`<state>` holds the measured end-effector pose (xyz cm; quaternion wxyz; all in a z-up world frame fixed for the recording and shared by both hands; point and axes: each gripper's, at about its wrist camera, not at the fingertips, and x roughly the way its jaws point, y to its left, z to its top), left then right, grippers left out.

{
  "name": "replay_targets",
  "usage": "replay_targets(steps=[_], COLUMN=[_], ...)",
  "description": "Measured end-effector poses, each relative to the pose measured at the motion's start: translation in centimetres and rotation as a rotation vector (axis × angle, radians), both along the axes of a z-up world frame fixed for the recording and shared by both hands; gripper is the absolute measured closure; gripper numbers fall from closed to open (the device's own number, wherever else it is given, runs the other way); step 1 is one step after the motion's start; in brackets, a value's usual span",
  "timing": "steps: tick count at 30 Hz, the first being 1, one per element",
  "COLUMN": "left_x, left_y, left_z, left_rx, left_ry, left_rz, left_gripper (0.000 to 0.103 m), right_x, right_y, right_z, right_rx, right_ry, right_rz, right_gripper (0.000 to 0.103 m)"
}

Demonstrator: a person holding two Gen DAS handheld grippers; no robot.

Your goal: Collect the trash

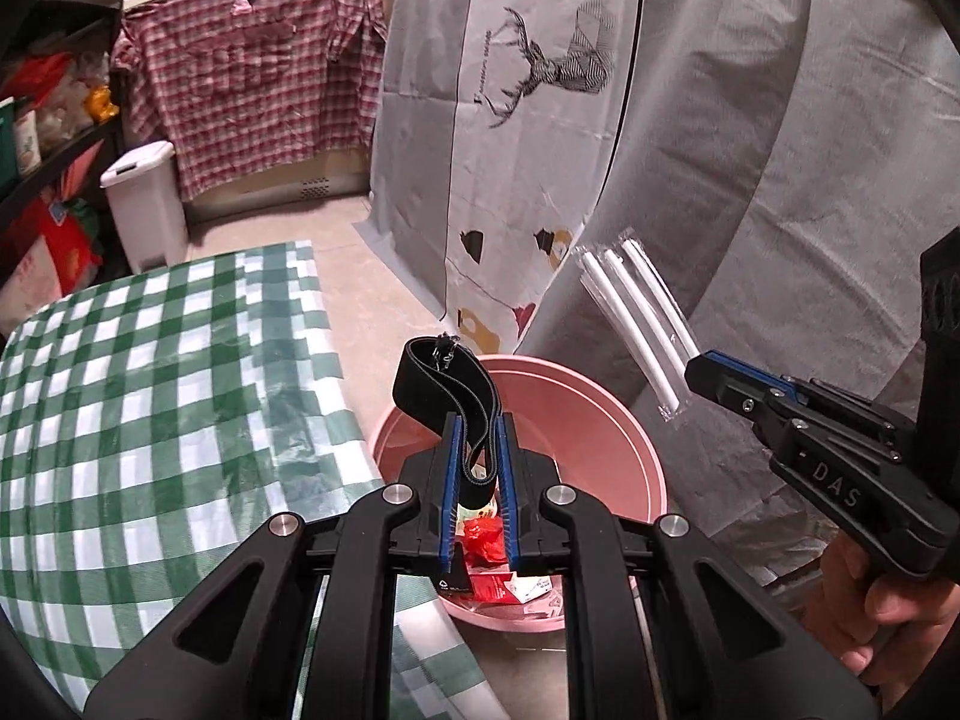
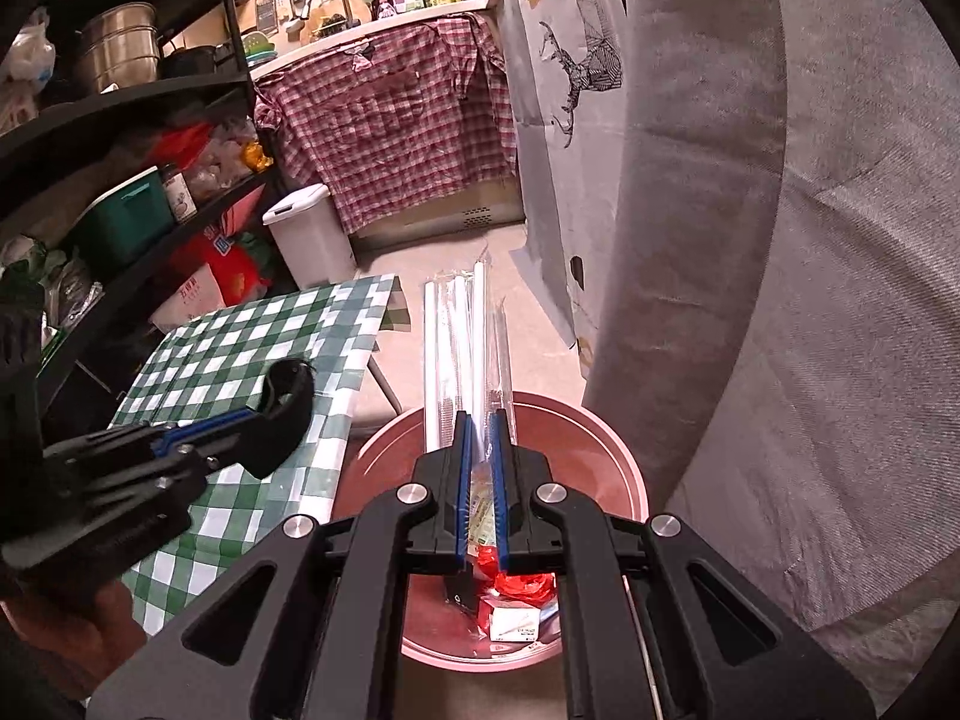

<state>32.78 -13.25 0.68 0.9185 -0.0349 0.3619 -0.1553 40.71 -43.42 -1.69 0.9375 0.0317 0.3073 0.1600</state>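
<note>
At the far left a table (image 1: pixel 150 396) with a green checked cloth stands beside a pink bin (image 1: pixel 600 438) on the floor. The left gripper (image 1: pixel 478 420) hangs over the bin's near rim, its blue pads pinching a black elastic band (image 1: pixel 444 378) that loops up above the fingertips. Below it, inside the bin, lie red wrappers (image 1: pixel 483 540) and a small white carton (image 2: pixel 516 624). To the right, the right gripper (image 2: pixel 478 420) is pressed together on a clear packet of white straws (image 2: pixel 462 336), which sticks out beyond its tips above the bin. A hand (image 1: pixel 888 606) holds that gripper's handle. A grey sheet (image 1: pixel 810 180) hangs at the far right
</note>
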Motion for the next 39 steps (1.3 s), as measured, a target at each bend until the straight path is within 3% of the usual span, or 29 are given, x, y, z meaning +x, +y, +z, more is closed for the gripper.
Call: replay_targets(steps=[14,16,18,25,28,31,35,39], left_x=[1.9,2.2,2.1,0.8,-0.5,-2.9,-6.8,-10.6], left_y=[-0.7,-0.7,-0.5,0.8,1.4,2.0,2.9,3.5], left_z=[-1.7,-2.0,-2.0,-2.0,-1.6,-0.5,0.8,2.0], left_rx=[-0.013,-0.014,-0.017,-0.027,-0.022,0.002,0.007,0.023], left_ry=[0.058,0.071,0.069,0.070,0.063,0.019,-0.009,-0.004], left_rz=[-0.032,-0.028,-0.022,0.000,0.019,0.067,0.120,0.151], left_gripper=[0.087,0.079,0.079,0.076,0.067,0.064,0.048,0.039], right_x=[1.1,1.3,1.3,0.8,-0.4,-2.2,-5.4,-9.8], right_y=[-0.3,0.0,0.0,-0.7,-1.3,-1.6,-2.1,-3.0], right_z=[-0.9,-1.3,-1.3,-1.4,-1.1,-0.3,0.4,1.1], right_rx=[0.010,-0.013,-0.022,-0.012,-0.004,-0.018,-0.031,0.007], right_ry=[0.041,0.055,0.047,0.050,0.044,0.014,-0.016,-0.036], right_rz=[-0.005,-0.007,-0.016,-0.040,-0.056,-0.072,-0.094,-0.129], right_gripper=[0.092,0.082,0.069,0.063,0.055,0.044,0.032,0.019])
